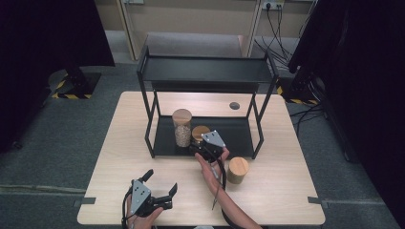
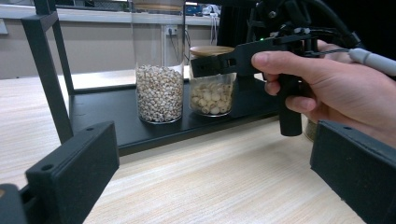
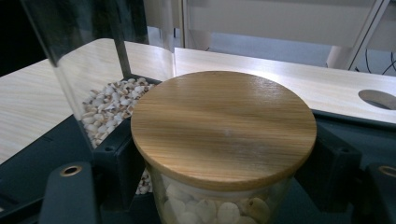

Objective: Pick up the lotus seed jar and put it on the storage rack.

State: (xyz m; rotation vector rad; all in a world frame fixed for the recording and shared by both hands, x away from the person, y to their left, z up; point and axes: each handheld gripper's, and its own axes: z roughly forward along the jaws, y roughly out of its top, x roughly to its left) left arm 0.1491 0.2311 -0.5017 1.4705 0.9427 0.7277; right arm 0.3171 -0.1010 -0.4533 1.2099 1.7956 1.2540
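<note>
A: Nearest, low in the left gripper view: black fingers (image 2: pixel 74 172) of the left gripper (image 1: pixel 161 181), spread wide, nothing between, hovering over bare worktop (image 1: pixel 286 191).

B: And the right gripper (image 1: pixel 200 144)?

A: Clamped on the short jar (image 3: pixel 223 126), just under its wooden lid. Centre of the high view, on the lower shelf of the black rack (image 1: pixel 205 69), just beside the tall jar (image 2: pixel 159 93).

B: Step in hand?

A: Most likely setting that jar on the shelf (or picking it off; hard to say). If placing: settle it flat, keep clear of the tall jar, then open and back out toward the frame's bottom.

B: Differences between views?

A: Right gripper view: fingers flanking the glass, close up. Left gripper view: side-on, base apparently down on the shelf, a narrow gap to the tall jar. High view: a third jar (image 1: pixel 237 170) on the worktop, right of the hand.
</note>
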